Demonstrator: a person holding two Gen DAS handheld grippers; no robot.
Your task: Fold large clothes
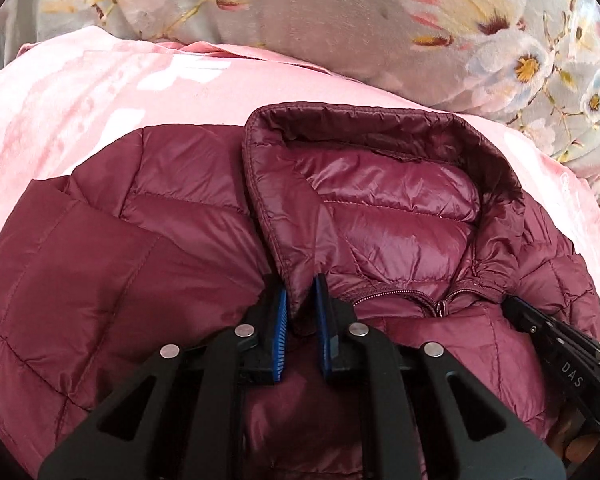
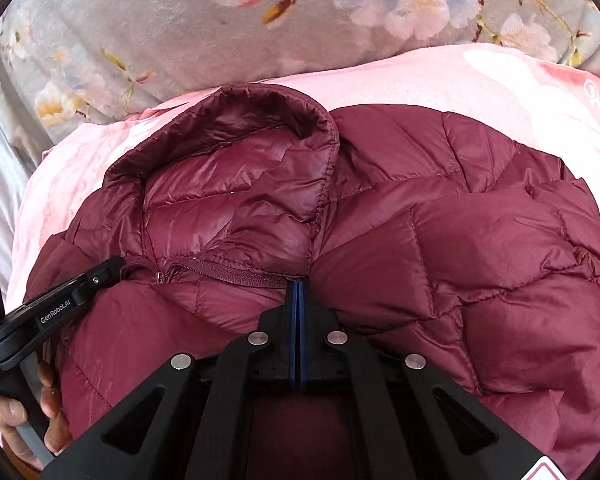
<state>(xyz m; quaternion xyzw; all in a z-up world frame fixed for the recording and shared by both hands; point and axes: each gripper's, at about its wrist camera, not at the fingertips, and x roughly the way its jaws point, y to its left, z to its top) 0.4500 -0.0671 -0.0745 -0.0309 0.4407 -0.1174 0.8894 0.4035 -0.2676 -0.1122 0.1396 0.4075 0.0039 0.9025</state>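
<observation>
A maroon quilted puffer jacket (image 1: 172, 240) lies on a pink blanket (image 1: 80, 100), its hood (image 1: 380, 184) turned up with the shiny lining showing. My left gripper (image 1: 301, 300) is shut on the lower edge of the hood, the fabric pinched between its blue pads. My right gripper (image 2: 298, 292) is fully shut at the jacket (image 2: 460, 240) by the end of the zipper (image 2: 236, 274), right of the hood (image 2: 236, 176); whether it pinches fabric is hidden. Each gripper shows at the edge of the other's view: the right one (image 1: 516, 306), the left one (image 2: 116, 266).
A grey floral plush blanket (image 1: 340, 12) lies behind the pink one, also in the right wrist view (image 2: 140, 32). The pink blanket (image 2: 460, 76) surrounds the jacket. A hand (image 2: 20, 412) holds the left gripper's handle at the lower left.
</observation>
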